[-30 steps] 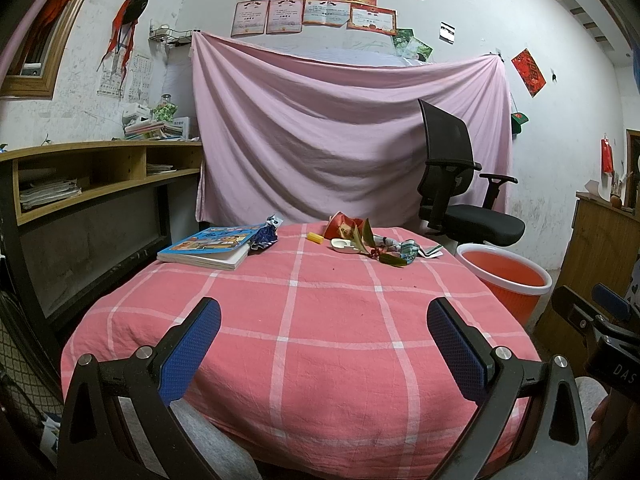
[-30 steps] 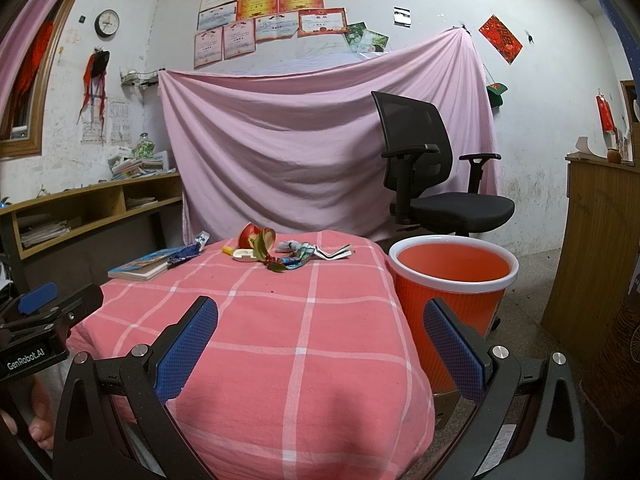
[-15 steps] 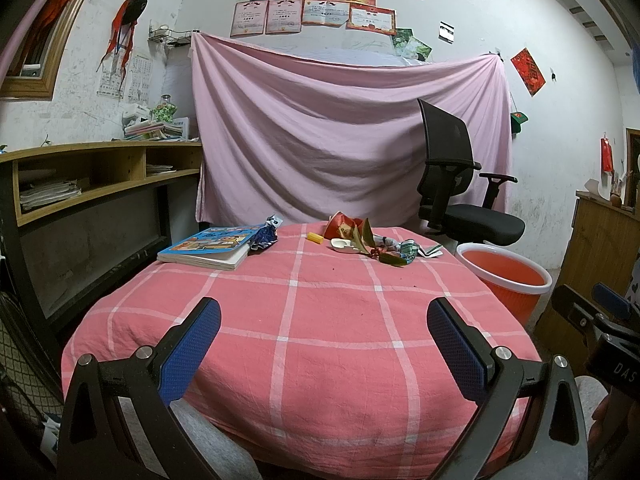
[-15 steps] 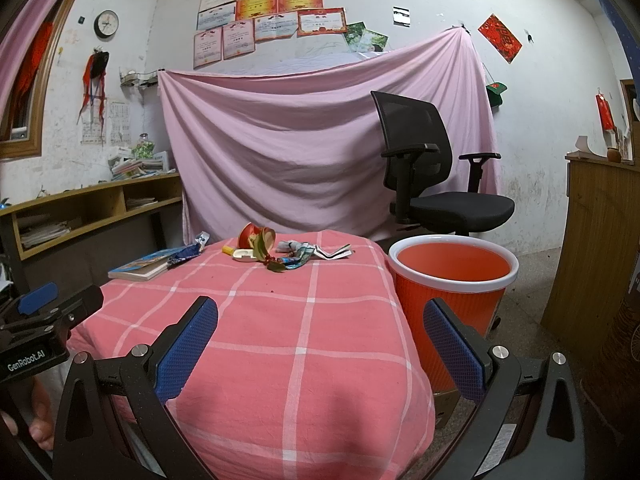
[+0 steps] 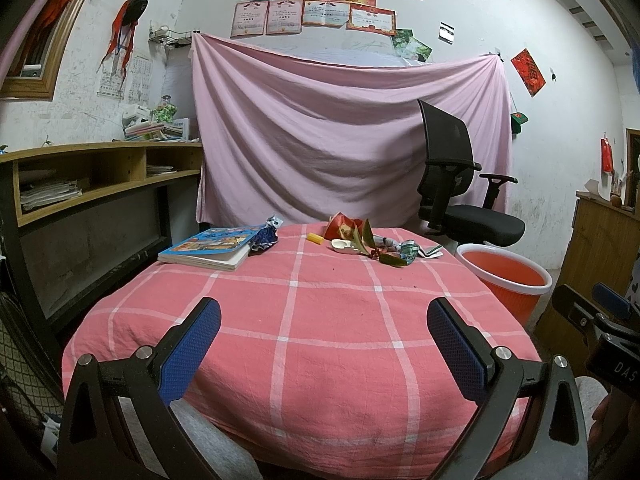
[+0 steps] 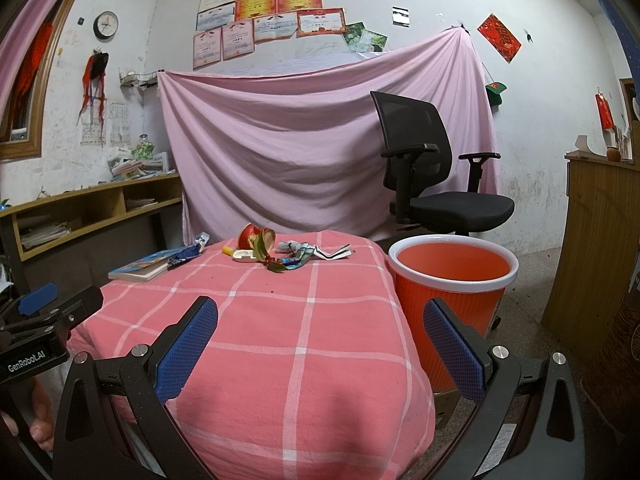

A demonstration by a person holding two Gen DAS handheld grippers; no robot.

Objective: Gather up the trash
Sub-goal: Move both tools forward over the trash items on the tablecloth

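A heap of trash lies at the far end of the pink checked table (image 5: 320, 320): a red wrapper (image 5: 344, 227), a white dish (image 5: 346, 246), green leaves (image 5: 390, 258), crumpled paper (image 5: 430, 251) and a small yellow piece (image 5: 315, 238). A blue wrapper (image 5: 264, 236) lies by a book. The heap also shows in the right wrist view (image 6: 276, 252). An orange bin (image 6: 452, 276) stands on the floor right of the table. My left gripper (image 5: 324, 344) and right gripper (image 6: 320, 344) are both open and empty, over the table's near edge.
A book (image 5: 210, 248) lies at the table's far left. A black office chair (image 6: 432, 184) stands behind the bin before a pink sheet. Wooden shelves (image 5: 92, 176) run along the left wall. A wooden cabinet (image 6: 596, 240) stands at the right.
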